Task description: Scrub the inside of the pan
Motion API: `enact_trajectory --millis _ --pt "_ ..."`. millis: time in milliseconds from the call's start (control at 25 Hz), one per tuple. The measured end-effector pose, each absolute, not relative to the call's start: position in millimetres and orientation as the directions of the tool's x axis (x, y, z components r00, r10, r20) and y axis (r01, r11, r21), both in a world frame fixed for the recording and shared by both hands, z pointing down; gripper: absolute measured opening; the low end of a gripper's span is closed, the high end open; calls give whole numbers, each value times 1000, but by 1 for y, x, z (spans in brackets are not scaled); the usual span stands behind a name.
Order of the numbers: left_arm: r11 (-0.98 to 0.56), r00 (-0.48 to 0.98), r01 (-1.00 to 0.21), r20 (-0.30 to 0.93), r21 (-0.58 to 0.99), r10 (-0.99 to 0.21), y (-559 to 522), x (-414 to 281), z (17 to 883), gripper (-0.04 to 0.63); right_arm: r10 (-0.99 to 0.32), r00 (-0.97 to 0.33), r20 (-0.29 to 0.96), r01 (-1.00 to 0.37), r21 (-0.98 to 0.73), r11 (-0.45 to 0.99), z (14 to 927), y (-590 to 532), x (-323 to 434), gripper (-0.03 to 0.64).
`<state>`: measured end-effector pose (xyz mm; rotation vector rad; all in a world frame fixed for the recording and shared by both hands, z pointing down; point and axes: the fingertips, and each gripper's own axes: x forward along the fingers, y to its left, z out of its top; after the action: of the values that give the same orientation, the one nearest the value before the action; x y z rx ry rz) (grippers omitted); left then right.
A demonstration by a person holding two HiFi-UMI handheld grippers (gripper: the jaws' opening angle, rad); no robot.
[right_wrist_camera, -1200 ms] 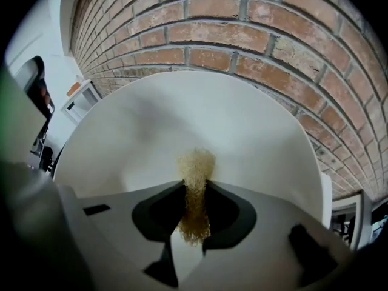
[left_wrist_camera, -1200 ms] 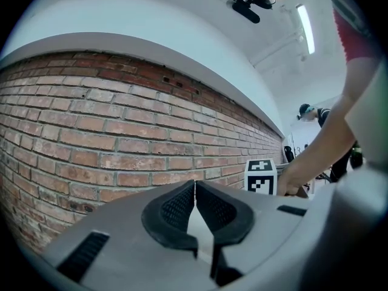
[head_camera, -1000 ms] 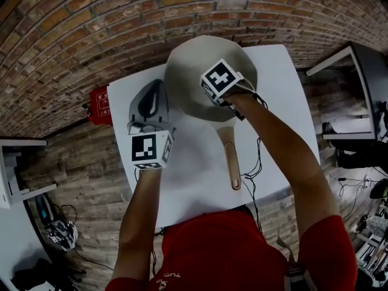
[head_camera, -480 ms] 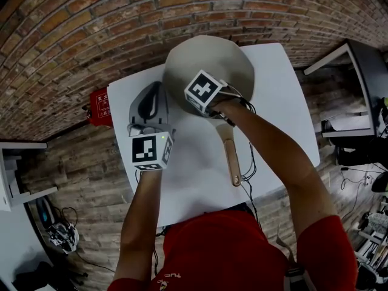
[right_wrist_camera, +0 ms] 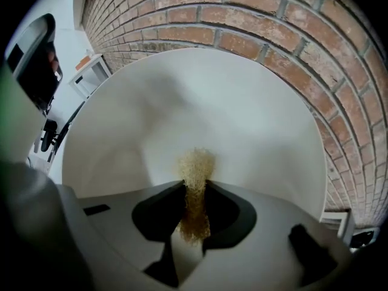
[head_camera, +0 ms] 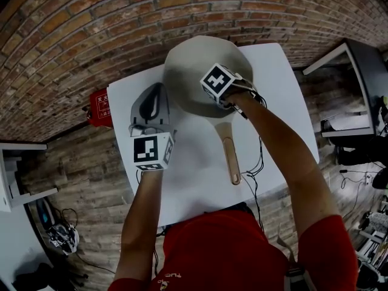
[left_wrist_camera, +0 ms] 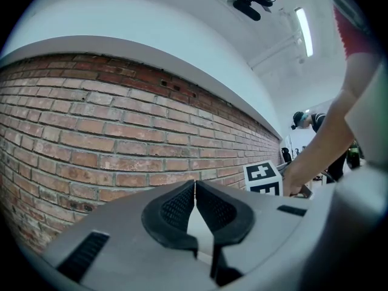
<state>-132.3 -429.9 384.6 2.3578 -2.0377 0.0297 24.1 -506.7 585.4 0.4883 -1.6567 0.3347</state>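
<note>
Dim head view, dark vignetted corners; fisheye warp; bright ceiling strip.

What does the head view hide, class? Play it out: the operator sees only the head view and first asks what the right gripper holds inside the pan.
Observer: The right gripper is shut on a tan scrubbing pad; the right gripper view shows it.
Operator: Does the pad reach the pan?
Observer: Its tip sticks out past the jaws towards the pan's pale inner wall; I cannot confirm contact.
Operator: And the left gripper?
Observer: The left gripper is shut, with nothing between its jaws.
</note>
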Motion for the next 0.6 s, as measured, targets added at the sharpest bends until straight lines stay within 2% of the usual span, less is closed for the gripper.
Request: enact_trajectory --millis 160,280,480,600 --pt "-145 145 -989 36 1 -989 -427 -131 385 20 -163 -87 983 -492 100 865 580 -515 32 87" --pt "-144 143 -990 38 -6 -989 -425 -131 381 20 -187 -153 970 -494 89 865 562 -513 27 87" --pt "-145 145 -989 19 -3 -989 -420 -129 365 20 -301 -347 888 -525 83 847 504 -508 15 87" --pt "-156 156 -988 -6 4 -988 -415 -122 348 20 -370 -522 768 -565 14 825 455 -497 7 87"
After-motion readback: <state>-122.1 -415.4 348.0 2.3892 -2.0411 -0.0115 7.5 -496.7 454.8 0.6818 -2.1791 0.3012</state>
